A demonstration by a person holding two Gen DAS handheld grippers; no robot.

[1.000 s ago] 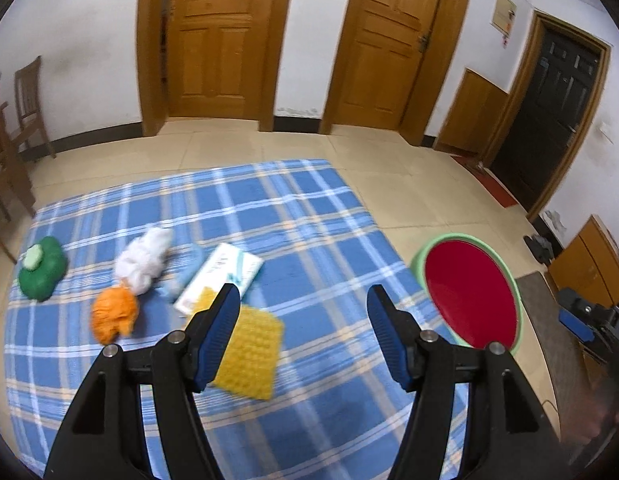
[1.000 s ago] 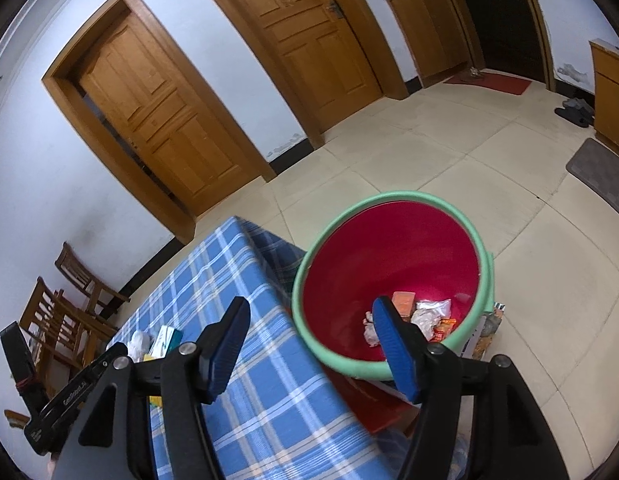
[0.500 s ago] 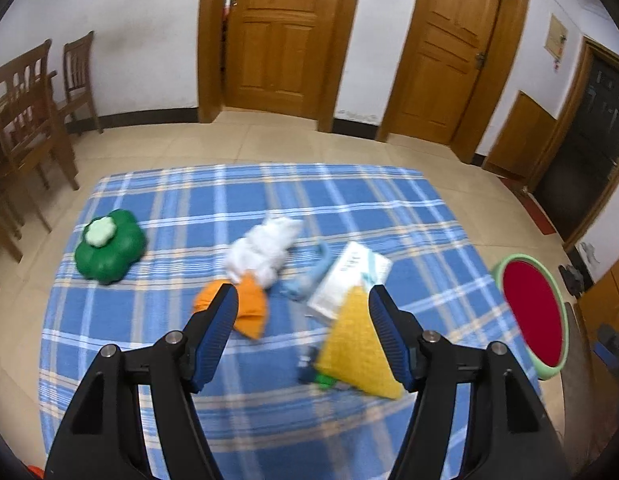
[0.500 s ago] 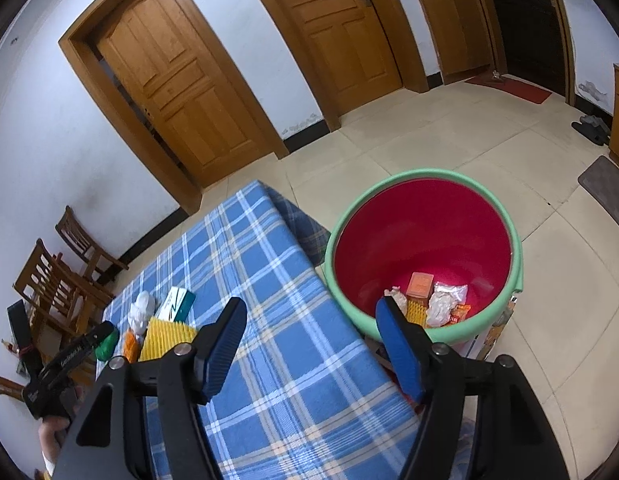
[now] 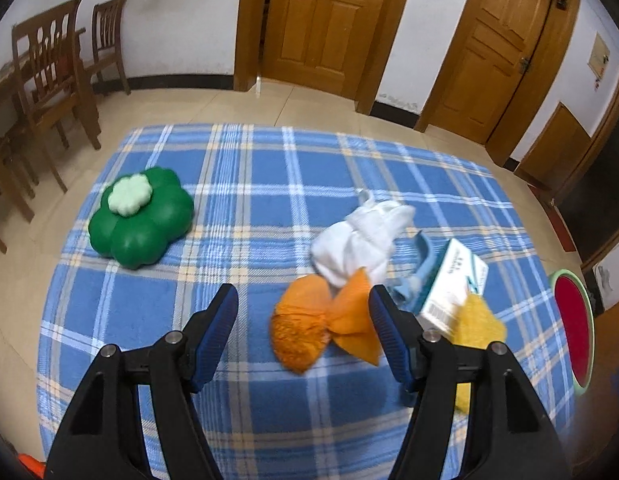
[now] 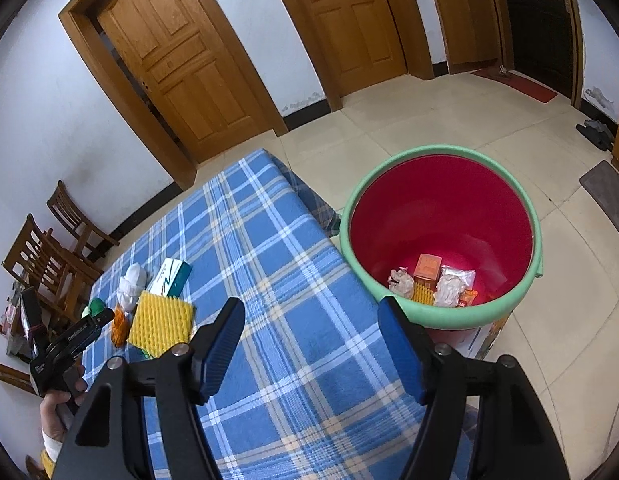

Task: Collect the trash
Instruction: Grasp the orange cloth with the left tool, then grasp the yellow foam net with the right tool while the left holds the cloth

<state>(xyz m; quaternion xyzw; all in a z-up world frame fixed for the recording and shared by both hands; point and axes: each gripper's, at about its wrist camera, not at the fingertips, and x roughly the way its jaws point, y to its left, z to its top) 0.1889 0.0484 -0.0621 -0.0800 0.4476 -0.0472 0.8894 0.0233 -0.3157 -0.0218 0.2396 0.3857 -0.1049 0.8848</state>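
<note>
Between my left gripper's (image 5: 303, 322) spread, empty jaws, toward three o'clock, the orange crumpled wrapper (image 5: 323, 326) lies on the counter (image 5: 249, 184); it looks light and soft, so I'd pinch its bunched middle.

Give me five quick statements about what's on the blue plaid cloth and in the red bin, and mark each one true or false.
1. Both grippers hold nothing. True: the left gripper and right gripper stand open and empty; the right's jaws have just been opening.
2. The red bin is empty. False: several wrappers and a small orange box lie at its bottom.
3. The orange net lies between the left gripper's fingers in its view. True.
4. The green flower-shaped container is stacked on the white carton. False: it sits apart, on the cloth.
5. The yellow foam net is in the bin. False: it lies on the cloth.
</note>
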